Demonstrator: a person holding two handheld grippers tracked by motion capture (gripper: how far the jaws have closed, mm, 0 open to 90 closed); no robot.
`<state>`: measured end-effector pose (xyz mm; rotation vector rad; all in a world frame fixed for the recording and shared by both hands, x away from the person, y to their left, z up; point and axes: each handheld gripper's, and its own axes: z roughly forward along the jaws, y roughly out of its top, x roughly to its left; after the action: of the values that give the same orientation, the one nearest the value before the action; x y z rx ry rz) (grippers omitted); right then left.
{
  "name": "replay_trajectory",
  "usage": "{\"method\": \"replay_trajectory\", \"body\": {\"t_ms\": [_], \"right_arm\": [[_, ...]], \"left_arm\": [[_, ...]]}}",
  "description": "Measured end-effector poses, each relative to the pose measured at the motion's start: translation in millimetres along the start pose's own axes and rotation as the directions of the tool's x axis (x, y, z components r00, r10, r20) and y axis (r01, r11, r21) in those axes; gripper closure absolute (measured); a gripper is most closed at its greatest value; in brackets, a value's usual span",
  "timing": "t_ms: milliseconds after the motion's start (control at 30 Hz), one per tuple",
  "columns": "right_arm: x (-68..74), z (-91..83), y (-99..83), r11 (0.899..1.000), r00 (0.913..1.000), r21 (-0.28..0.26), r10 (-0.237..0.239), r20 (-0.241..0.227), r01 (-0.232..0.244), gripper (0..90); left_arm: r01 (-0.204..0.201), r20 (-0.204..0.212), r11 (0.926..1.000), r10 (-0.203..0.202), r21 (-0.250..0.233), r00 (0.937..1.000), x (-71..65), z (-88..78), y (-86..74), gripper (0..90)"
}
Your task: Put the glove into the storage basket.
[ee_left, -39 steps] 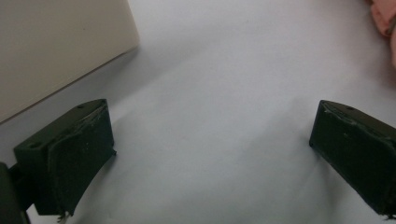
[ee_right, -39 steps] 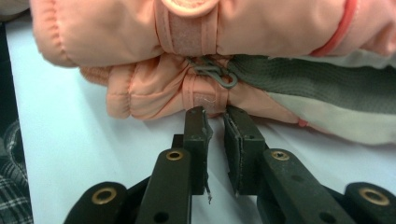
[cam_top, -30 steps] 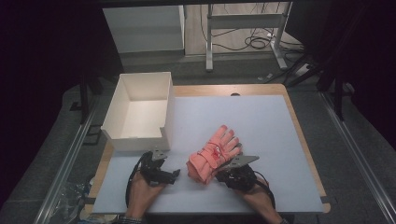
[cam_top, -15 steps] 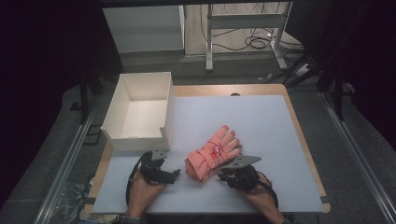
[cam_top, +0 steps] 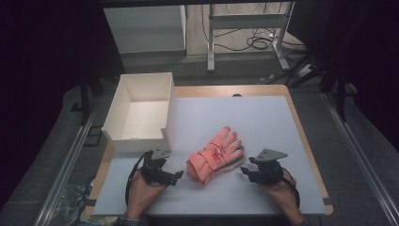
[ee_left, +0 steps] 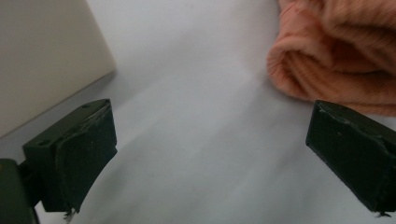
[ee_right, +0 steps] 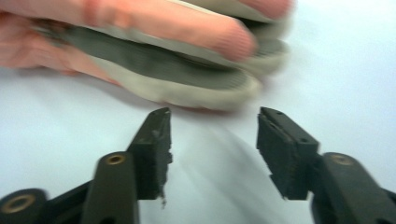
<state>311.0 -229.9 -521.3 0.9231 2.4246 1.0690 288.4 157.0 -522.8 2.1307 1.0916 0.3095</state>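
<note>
Right gripper view: I'm seeing the right gripper [ee_right: 212, 140] with its jaws partly apart and nothing between them. They have just been opening, and the pads are sitting just short of the gloves [ee_right: 154, 56], not touching. Frame is blurred, so fine detail is unreliable.

Left gripper [ee_left: 210, 154] is standing wide, jaws bare over the mat, with the gloves' knit cuff [ee_left: 336, 60] up at the far right of its view and a white box wall [ee_left: 46, 56] at the left.

High view: both grippers are flanking the pair, left gripper [cam_top: 162, 172] at the cuff end, right gripper [cam_top: 259, 172] at the finger side. Gloves [cam_top: 214, 154] are lying stacked near the front edge of the grey mat [cam_top: 263, 117], roughly mid-width, fingers pointing toward the back right corner. Open white box [cam_top: 141, 113] is sitting at the back left corner of the mat, well apart from the gloves.

Handling, my read: light, soft, padded pink fabric with a grey palm layer. It's going to sag and fold, not slide as a rigid piece, and the two gloves may be separating if I'm pinching one layer only. Nothing fragile. I'm judging the ribbed cuff the best hold for the left, and the thick palm edge, through both gloves, for the right.

Labels: I'm making out a small red patch on the back of the top glove, too small to read. No other writing legible.
</note>
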Motion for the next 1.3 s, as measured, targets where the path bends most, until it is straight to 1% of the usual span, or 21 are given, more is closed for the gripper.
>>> {"method": "replay_trajectory", "body": {"t_ms": [133,167,267,333,367,433,533,667,833,900,967,1067,1133,1233,1300], "right_arm": [[-20.6,-2.9,-6.5,1.000,0.9976,0.008,0.020,0.066,-0.020,36.6],[-27.3,-3.8,-8.6,0.999,0.9958,0.012,0.034,0.085,-0.035,34.6],[-39.4,-5.9,-12.6,0.998,0.9917,0.017,0.060,0.114,-0.063,28.9],[-47.2,-6.9,-15.7,0.997,0.9886,0.029,0.067,0.135,-0.072,25.0],[-49.4,-6.9,-16.7,0.996,0.9880,0.036,0.071,0.137,-0.077,23.0],[-55.7,-7.1,-18.8,0.994,0.9866,0.036,0.101,0.128,-0.107,20.4],[-59.0,-7.2,-19.3,0.993,0.9858,0.046,0.102,0.133,-0.109,16.2],[-59.4,-6.5,-19.5,0.993,0.9859,0.048,0.105,0.131,-0.112,15.3],[-59.4,-6.5,-20.2,0.992,0.9857,0.045,0.109,0.128,-0.115,15.2],[-59.4,-6.4,-20.4,0.992,0.9856,0.043,0.109,0.129,-0.115,15.2],[-59.4,-6.4,-20.5,0.992,0.9856,0.042,0.109,0.129,-0.116,15.2],[-59.3,-6.3,-20.7,0.992,0.9855,0.041,0.109,0.129,-0.116,15.3],[-59.5,-6.4,-20.8,0.993,0.9856,0.042,0.108,0.130,-0.114,15.3],[-59.5,-6.4,-20.9,0.993,0.9856,0.041,0.108,0.130,-0.114,15.3],[-59.5,-6.4,-21.0,0.993,0.9856,0.041,0.108,0.130,-0.114,15.3]], "left_arm": [[-0.026,0.021,0.9996,0.025,0.011,0.9995,-3.6,-10.5,9.8,1.8],[-0.028,0.030,0.9996,0.028,0.009,0.9992,-4.0,-12.6,11.3,1.6],[-0.030,0.065,0.9995,0.030,0.005,0.9975,-5.4,-19.7,16.2,1.2],[-0.040,0.070,0.9992,0.039,0.007,0.9968,-7.5,-23.7,20.0,0.6],[-0.045,0.077,0.9990,0.044,0.006,0.9961,-8.9,-26.2,22.9,0.3],[-0.053,0.094,0.9986,0.053,0.002,0.9942,-11.9,-29.3,27.5,0.0],[-0.077,0.109,0.9970,0.075,0.007,0.9912,-17.5,-33.1,37.0,0.0],[-0.098,0.138,0.9952,0.096,0.009,0.9858,-24.9,-33.6,50.0,0.0],[-0.110,0.160,0.9939,0.107,0.010,0.9814,-33.9,-27.0,66.2,0.0],[-0.126,0.158,0.9919,0.121,0.019,0.9800,-37.9,-22.2,72.8,0.0],[-0.139,0.174,0.9901,0.133,0.022,0.9758,-41.9,-16.0,79.2,0.0],[-0.158,0.183,0.9869,0.150,0.031,0.9715,-50.2,-5.4,89.0,0.0],[-0.172,0.185,0.9842,0.162,0.039,0.9692,-54.5,0.9,93.7,0.0],[-0.194,0.180,0.9791,0.181,0.061,0.9670,-61.3,14.5,100.7,0.0],[-0.209,0.165,0.9748,0.194,0.079,0.9671,-64.9,24.0,103.6,0.0]]}}
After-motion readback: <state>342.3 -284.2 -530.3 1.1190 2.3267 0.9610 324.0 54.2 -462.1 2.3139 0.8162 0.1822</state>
